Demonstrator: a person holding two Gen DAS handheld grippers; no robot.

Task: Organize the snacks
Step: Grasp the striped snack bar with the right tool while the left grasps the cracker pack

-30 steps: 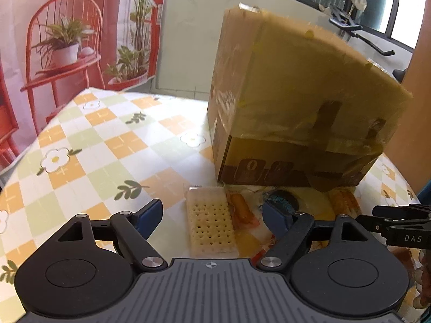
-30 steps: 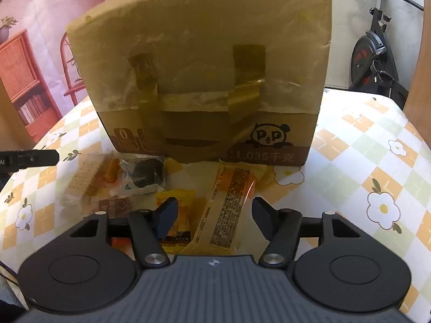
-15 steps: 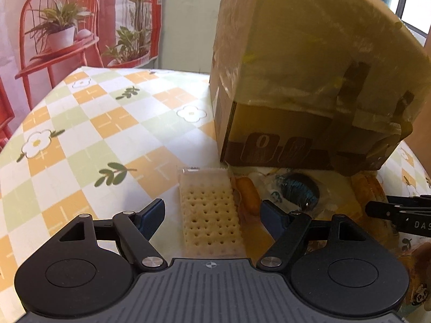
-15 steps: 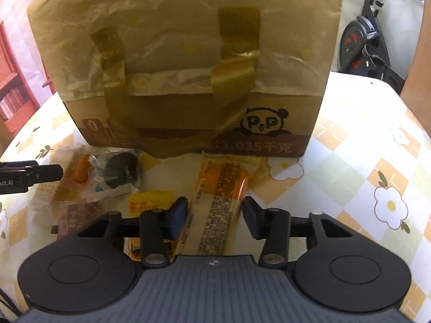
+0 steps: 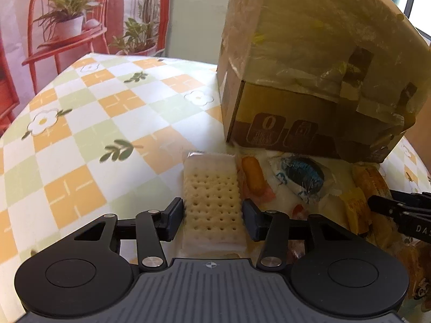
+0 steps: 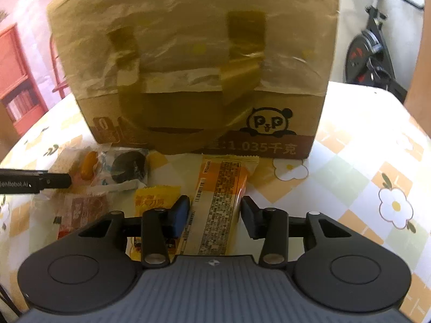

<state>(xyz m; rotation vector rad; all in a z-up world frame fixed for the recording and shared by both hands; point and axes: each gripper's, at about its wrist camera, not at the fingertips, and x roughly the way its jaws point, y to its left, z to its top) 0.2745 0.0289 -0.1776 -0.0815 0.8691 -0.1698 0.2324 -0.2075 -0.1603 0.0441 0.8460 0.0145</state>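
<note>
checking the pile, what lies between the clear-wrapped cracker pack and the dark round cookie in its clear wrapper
One small orange oblong snack lies between the clear-wrapped cracker pack and the dark round cookie, beside the pack's right edge. The left wrist view shows it best.

- Warm, yellowish daylight; bright window glare at upper right in the left view.
- Box front shaded and soft with blur.
- Fisheye bends the edges; corners go dark.

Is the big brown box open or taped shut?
Shut, as far as these views show. The big brown cardboard box has clear plastic and dark tape strips over its front; its very top is not visible.
</note>
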